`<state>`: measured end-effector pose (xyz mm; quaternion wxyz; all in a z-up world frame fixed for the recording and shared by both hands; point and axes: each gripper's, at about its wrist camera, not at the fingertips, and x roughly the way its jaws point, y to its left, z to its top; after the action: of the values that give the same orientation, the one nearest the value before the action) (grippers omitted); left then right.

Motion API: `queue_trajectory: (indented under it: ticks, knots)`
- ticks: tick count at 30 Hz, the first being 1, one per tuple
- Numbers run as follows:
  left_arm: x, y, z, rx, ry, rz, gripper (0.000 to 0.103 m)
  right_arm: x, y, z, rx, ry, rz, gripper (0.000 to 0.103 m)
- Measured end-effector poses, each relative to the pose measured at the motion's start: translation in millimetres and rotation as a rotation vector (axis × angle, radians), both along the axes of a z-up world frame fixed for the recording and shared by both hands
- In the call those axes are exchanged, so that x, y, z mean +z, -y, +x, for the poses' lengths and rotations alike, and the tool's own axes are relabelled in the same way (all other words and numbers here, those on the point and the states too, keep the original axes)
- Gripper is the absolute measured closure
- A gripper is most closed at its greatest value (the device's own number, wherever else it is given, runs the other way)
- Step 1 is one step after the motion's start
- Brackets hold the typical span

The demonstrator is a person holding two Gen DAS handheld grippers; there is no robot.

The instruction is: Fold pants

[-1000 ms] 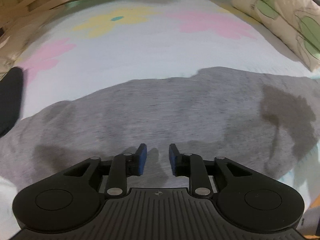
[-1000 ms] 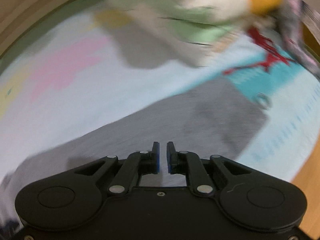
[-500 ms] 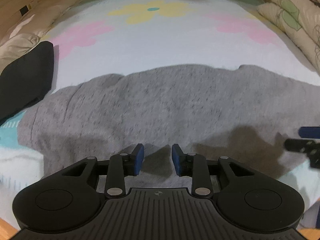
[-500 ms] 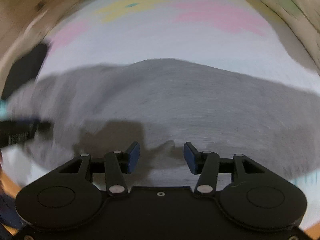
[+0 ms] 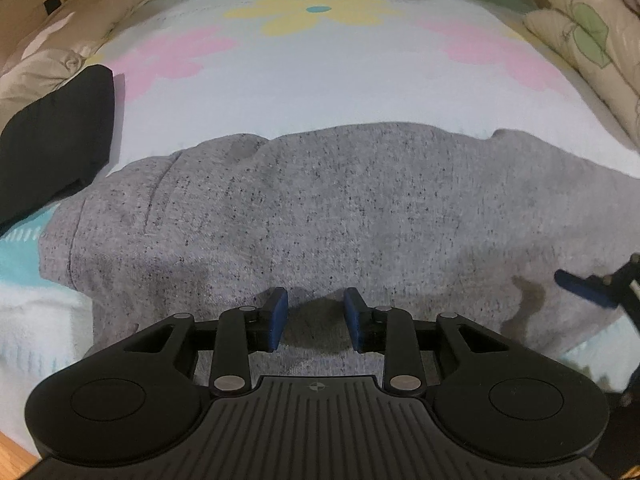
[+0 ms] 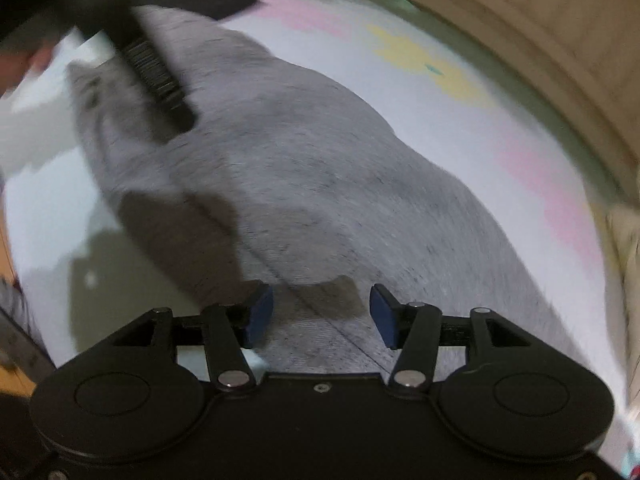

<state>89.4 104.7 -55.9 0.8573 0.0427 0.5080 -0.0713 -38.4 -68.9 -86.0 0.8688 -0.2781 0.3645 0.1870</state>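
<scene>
The bed (image 5: 320, 92) carries the grey pants (image 5: 320, 208), spread flat: soft, limp knit, best pinched at a hem or edge. Left gripper (image 5: 316, 314) and right gripper (image 6: 321, 316) hover open above them, empty.

No readable text or labels.
</scene>
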Motion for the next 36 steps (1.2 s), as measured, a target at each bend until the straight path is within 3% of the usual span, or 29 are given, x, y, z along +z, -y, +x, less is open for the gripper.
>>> queue_trajectory:
  ticks: [4,8,11,13,14,19,23,26,31,36]
  knots:
    - [0.6,-1.4,0.1,0.003,0.000,-0.011,0.073,-12.9,-13.5,-7.7,0.066,0.087,-0.094,0.044]
    - [1.0,-1.9,1.1,0.005,0.005,-0.008,0.073,-13.4,-19.0,5.8,0.052,0.098,-0.079,0.046]
    - [2.6,-2.9,3.9,0.018,0.013,-0.007,0.073,-16.6,-21.5,18.5,0.029,0.104,-0.084,0.063]
    - [4.8,-5.4,6.2,0.025,0.019,-0.015,0.073,-19.6,-23.6,23.8,0.033,0.095,-0.093,0.094]
    - [7.2,-6.5,6.5,0.030,0.025,-0.020,0.073,-20.3,-24.9,24.9,0.034,0.089,-0.102,0.096]
    - [29.2,-10.3,2.8,0.034,0.097,-0.044,0.073,8.9,-15.2,14.0,0.000,0.106,-0.031,0.097]
    - [44.0,-9.6,-2.6,0.020,0.151,-0.067,0.071,44.1,9.8,-0.8,-0.020,0.055,0.119,0.096]
    - [44.5,-5.0,-2.3,0.017,0.159,-0.073,0.064,50.1,23.0,-9.7,-0.009,0.018,0.161,0.096]
    - [31.9,-0.5,6.5,0.017,0.134,-0.027,0.063,34.5,19.8,-23.1,0.067,-0.021,0.098,0.096]
    - [19.3,-4.6,10.6,0.030,0.080,-0.036,0.063,21.8,13.5,-27.6,0.115,-0.053,0.046,0.096]
